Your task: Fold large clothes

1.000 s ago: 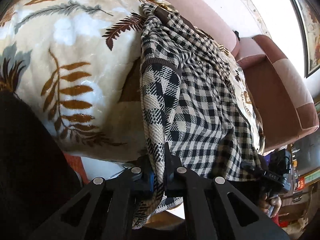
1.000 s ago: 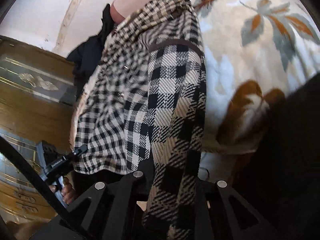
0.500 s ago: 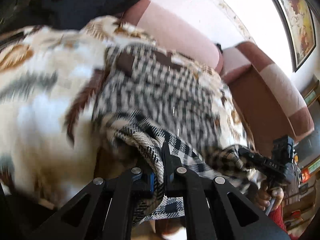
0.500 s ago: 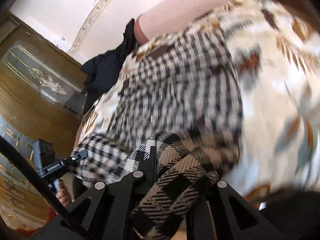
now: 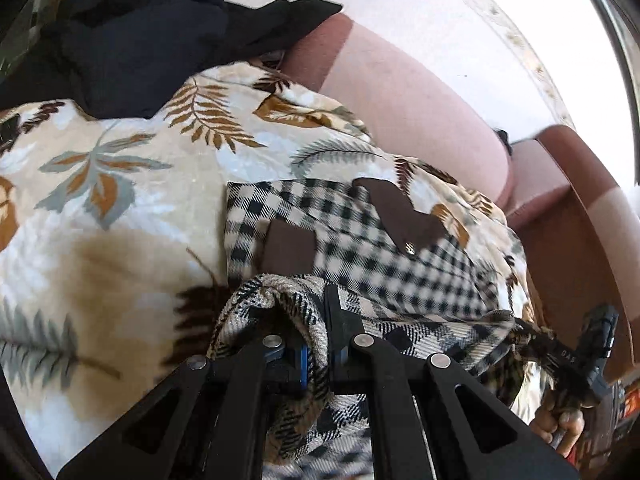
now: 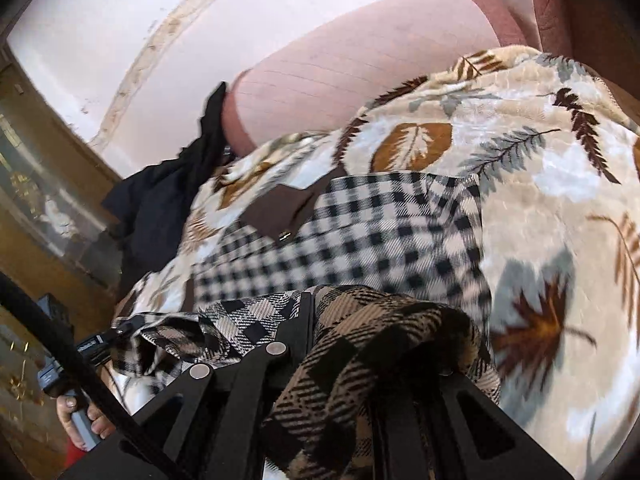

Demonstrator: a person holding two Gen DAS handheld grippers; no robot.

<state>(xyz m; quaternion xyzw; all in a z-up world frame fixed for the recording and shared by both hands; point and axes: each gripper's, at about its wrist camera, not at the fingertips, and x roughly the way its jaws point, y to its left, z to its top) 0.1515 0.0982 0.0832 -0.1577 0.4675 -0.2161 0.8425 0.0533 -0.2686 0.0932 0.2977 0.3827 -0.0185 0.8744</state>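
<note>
A black-and-cream checked shirt [image 5: 360, 248] with brown collar and pocket flaps lies on a leaf-patterned blanket [image 5: 120, 184]. Its lower hem is lifted and stretched taut between both grippers, doubled over the flat upper part. My left gripper [image 5: 320, 320] is shut on one corner of that hem, the cloth bunched over its fingers. In the right wrist view the same shirt [image 6: 360, 236] spreads ahead, and my right gripper [image 6: 310, 320] is shut on the other hem corner, folds of cloth draping over and hiding its right finger. Each view shows the other gripper and the hand holding it at the frame's lower edge.
The blanket [image 6: 540, 184] covers a pink and brown sofa [image 5: 420, 112] with a backrest behind. A dark garment [image 5: 140, 32] is heaped at the blanket's far corner. A wooden cabinet with glass [image 6: 36, 208] stands beside the sofa.
Both grippers have carried the hem up and forward over the shirt toward the collar. The hanging lower half is now folded over, and the collar and backrest have come into view.
</note>
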